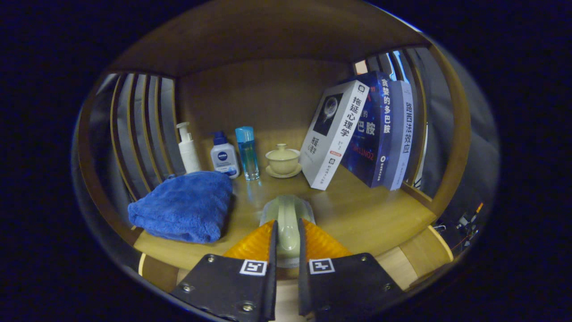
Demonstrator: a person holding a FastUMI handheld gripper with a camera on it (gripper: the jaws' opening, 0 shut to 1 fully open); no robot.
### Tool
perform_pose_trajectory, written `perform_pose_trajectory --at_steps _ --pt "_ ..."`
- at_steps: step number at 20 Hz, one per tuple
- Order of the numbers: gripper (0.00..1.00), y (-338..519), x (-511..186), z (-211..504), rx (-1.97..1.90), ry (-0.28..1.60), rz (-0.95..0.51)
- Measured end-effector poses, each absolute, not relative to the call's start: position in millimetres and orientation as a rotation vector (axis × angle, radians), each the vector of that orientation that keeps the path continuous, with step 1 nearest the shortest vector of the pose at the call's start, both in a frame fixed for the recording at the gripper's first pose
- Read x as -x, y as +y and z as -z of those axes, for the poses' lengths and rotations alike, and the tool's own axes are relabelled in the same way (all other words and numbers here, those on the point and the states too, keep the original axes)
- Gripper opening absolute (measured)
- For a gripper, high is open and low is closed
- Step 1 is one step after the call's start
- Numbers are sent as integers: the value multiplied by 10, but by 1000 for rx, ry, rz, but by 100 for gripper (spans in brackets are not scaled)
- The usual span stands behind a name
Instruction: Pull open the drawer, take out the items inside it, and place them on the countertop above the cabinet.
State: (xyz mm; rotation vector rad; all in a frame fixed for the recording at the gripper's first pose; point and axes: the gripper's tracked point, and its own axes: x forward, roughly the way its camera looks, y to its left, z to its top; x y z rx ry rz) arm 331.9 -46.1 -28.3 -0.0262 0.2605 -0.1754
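My gripper [286, 222] is shut on a pale cream, elongated item [288, 206]. Both orange fingers [254, 243] press its narrow body, and its wider, clear-edged end sticks out just ahead of them. The item hangs low over the wooden countertop [371, 214], near its front edge; whether it touches the wood is not clear. A folded blue towel [185, 208] lies on the countertop just left of the fingers.
Along the back stand a white pump bottle [187, 150], a white bottle with a blue cap [224, 156], a clear blue bottle [247, 153] and a lidded cream cup on a saucer [282, 160]. Three books [357, 134] lean at the right. Slatted wooden sides [138, 129] and a roof board enclose the space.
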Motion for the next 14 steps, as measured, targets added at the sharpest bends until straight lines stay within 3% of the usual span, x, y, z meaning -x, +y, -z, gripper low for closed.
perform_pose_trajectory --at_steps 2,7,12,14 --pt "20 -479 -3404 325 40 247 164" --pt "34 -451 -3437 307 -57 235 137" --pt "98 -358 -3316 208 -191 245 128" --pt "98 -253 -3230 187 -184 247 106"
